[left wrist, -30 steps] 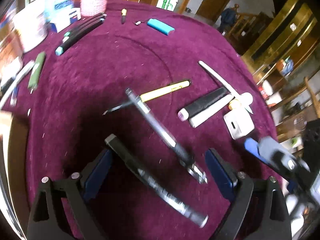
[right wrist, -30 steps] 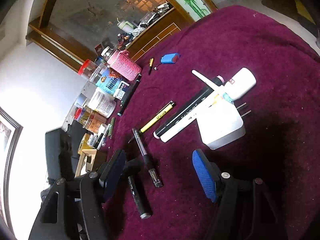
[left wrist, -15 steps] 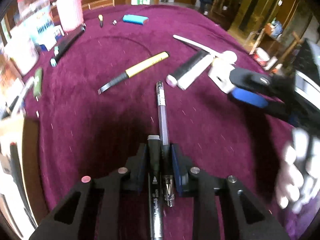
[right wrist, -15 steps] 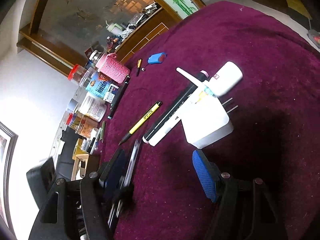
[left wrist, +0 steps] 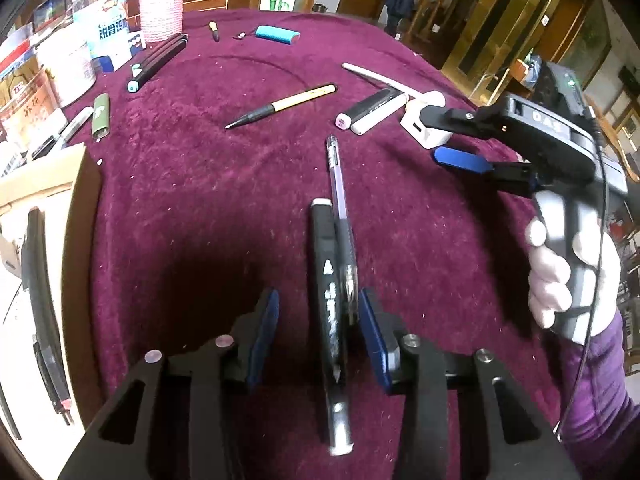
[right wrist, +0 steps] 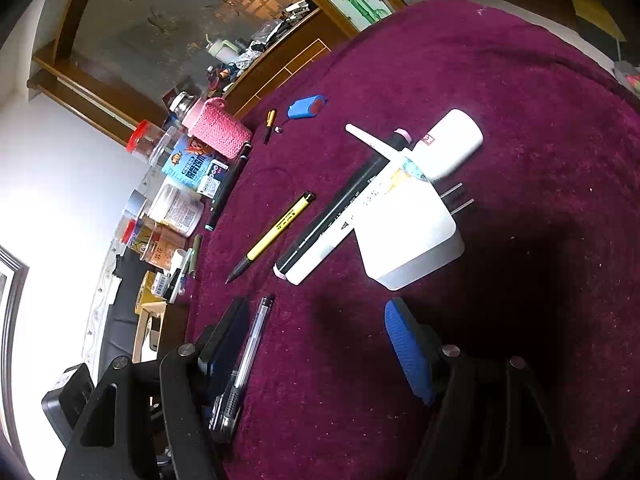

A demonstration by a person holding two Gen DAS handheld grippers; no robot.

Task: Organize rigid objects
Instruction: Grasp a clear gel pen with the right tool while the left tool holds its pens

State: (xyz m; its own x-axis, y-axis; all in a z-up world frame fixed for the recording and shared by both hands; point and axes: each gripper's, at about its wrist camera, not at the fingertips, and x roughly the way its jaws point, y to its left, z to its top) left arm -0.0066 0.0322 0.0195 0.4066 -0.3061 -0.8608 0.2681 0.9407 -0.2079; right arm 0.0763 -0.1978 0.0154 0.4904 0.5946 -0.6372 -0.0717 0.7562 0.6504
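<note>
On the purple cloth [left wrist: 200, 184], a black marker [left wrist: 326, 280] and a clear gel pen [left wrist: 340, 200] lie side by side between the pads of my left gripper [left wrist: 316, 328], which is open around them. My right gripper [right wrist: 316, 344] is open and empty; it hovers just short of a white charger plug [right wrist: 404, 236]. The gel pen also shows by its left finger in the right wrist view [right wrist: 250, 348]. Beyond lie a yellow pen [left wrist: 288, 106], a black marker and a white marker [right wrist: 332, 224], a white stick [left wrist: 372, 76] and a blue lighter [left wrist: 276, 34].
Jars, boxes and a pink knitted holder [left wrist: 160, 4] line the table's far left edge. Two dark markers [left wrist: 158, 62] and a green lighter [left wrist: 100, 114] lie near them. A cardboard box [left wrist: 40, 184] sits at the left edge. The table drops off at the right.
My left gripper closed on the marker and gel pen, lining them up side by side, and has now opened again. My right gripper moved closer to the charger plug.
</note>
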